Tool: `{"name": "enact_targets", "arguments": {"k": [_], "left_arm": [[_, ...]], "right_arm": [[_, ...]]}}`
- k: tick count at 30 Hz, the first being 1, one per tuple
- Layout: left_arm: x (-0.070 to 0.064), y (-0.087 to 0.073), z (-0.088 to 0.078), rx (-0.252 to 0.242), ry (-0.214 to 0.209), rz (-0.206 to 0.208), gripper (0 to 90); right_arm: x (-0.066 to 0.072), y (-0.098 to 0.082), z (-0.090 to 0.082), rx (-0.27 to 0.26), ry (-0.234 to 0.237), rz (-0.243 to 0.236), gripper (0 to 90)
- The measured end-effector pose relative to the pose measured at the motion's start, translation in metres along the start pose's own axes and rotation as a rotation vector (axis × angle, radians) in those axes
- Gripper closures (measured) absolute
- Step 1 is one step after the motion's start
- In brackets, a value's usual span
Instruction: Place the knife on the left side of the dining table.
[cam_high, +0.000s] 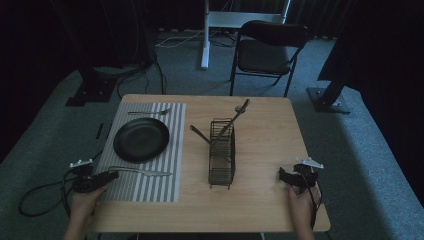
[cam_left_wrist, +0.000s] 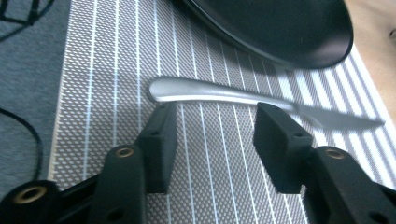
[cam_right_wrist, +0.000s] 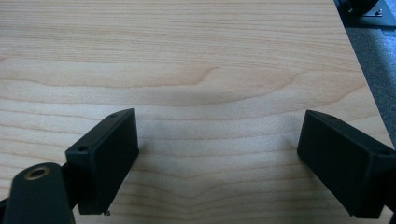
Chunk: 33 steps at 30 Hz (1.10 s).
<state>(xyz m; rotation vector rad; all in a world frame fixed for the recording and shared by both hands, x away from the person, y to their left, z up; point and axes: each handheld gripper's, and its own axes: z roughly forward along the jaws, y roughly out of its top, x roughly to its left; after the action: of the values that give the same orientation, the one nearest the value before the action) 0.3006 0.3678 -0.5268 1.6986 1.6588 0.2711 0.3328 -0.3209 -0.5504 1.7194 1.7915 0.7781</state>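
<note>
A silver knife (cam_high: 142, 171) (cam_left_wrist: 201, 91) lies across the near end of a grey striped placemat (cam_high: 150, 187) (cam_left_wrist: 116, 56), just in front of a black plate (cam_high: 141, 139) (cam_left_wrist: 280, 28). My left gripper (cam_high: 112, 175) (cam_left_wrist: 212, 116) is low over the mat at the knife's handle end. Its jaws stand apart, with the tips right at the handle and not pressing on it. My right gripper (cam_high: 282, 175) (cam_right_wrist: 217, 135) rests open over bare wood near the table's right front, with nothing between its jaws.
A black wire cutlery caddy (cam_high: 222, 155) stands mid-table with two utensils (cam_high: 237, 112) leaning out of it. A fork (cam_high: 149, 112) lies on the mat beyond the plate. A folding chair (cam_high: 267, 50) stands behind the wooden table (cam_high: 265, 135). Cables trail on the floor at left.
</note>
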Motion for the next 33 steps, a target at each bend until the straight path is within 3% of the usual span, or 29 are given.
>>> {"name": "enact_targets", "arguments": {"k": [3, 4, 5, 6, 17, 22, 23, 25, 28, 30, 33], "left_arm": [[-0.006, -0.004, 0.0, 0.0, 0.021, 0.036, 45.3], [-0.015, -0.011, 0.001, -0.004, 0.05, 0.082, 44.4], [-0.015, -0.011, 0.001, -0.004, 0.05, 0.082, 44.1], [-0.022, -0.015, 0.0, -0.015, 0.058, 0.109, 42.1], [-0.051, -0.03, 0.001, -0.072, 0.087, 0.216, 29.5], [-0.05, -0.032, 0.002, -0.098, 0.06, 0.199, 19.1], [-0.048, -0.034, 0.001, -0.12, 0.078, 0.187, 17.7], [-0.046, -0.035, 0.002, -0.111, 0.074, 0.183, 9.7], [-0.045, -0.038, 0.002, -0.103, 0.09, 0.188, 9.7], [-0.046, -0.04, 0.003, -0.102, 0.108, 0.188, 1.1], [-0.045, -0.041, 0.003, -0.097, 0.133, 0.176, 0.0]], "right_arm": [[0.0, 0.0, 0.0, -0.001, 0.0, -0.001, 11.5], [0.0, 0.0, 0.0, -0.001, 0.0, -0.001, 11.6], [0.0, 0.0, 0.0, -0.001, 0.0, -0.001, 11.6], [0.0, 0.0, 0.0, 0.0, 0.0, -0.001, 11.5], [0.0, 0.0, 0.0, -0.001, 0.0, -0.001, 11.6], [0.0, 0.0, 0.0, -0.001, 0.0, -0.001, 11.5], [0.0, 0.0, 0.0, -0.001, 0.0, -0.001, 11.5], [0.0, 0.0, 0.0, -0.001, 0.0, -0.001, 11.5], [0.0, 0.0, 0.0, -0.001, 0.0, -0.001, 11.6], [0.0, 0.0, 0.0, -0.001, 0.0, -0.001, 11.6], [0.0, 0.0, 0.0, -0.001, 0.0, -0.001, 11.6]]}}
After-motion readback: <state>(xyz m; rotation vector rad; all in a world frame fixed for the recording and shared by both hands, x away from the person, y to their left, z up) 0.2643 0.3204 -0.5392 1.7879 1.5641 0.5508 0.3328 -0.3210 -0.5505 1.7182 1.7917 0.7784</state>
